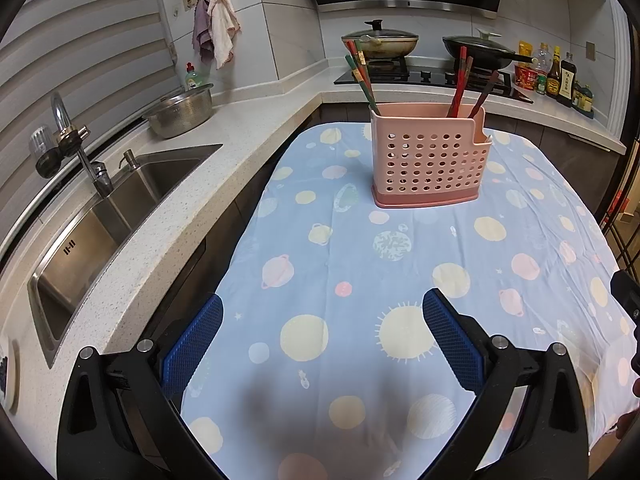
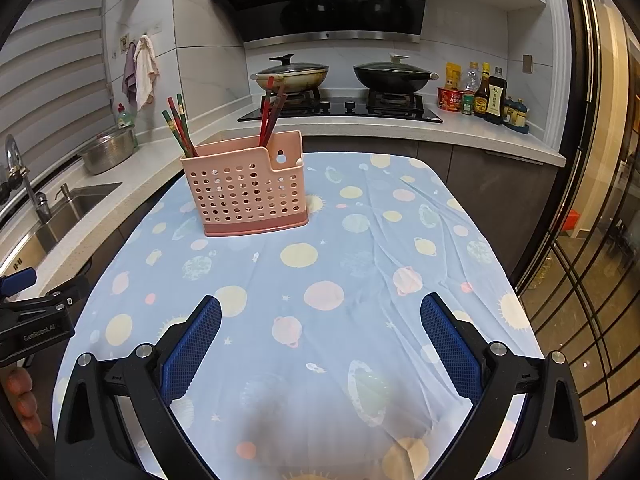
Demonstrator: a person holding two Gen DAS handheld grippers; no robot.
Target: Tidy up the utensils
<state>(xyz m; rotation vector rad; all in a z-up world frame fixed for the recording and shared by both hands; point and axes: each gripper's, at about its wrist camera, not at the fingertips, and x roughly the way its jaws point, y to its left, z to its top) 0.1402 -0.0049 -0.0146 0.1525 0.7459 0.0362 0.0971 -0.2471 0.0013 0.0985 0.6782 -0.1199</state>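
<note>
A pink perforated utensil holder (image 1: 430,156) stands upright at the far end of the table, on a blue planet-print cloth (image 1: 360,272); it also shows in the right wrist view (image 2: 246,188). Red and green chopsticks (image 1: 362,76) lean out of its left side, and more red ones (image 1: 460,80) out of its right side. In the right wrist view they show as chopsticks (image 2: 180,128) on the left and chopsticks (image 2: 270,110) on the right. My left gripper (image 1: 322,314) is open and empty, above the cloth's near part. My right gripper (image 2: 320,314) is open and empty too.
A sink (image 1: 120,216) with a tap (image 1: 76,140) and a steel colander (image 1: 182,110) lie on the counter to the left. A hob with two lidded pans (image 2: 292,74) and sauce bottles (image 2: 484,92) lines the back. A glass door (image 2: 592,240) is at the right.
</note>
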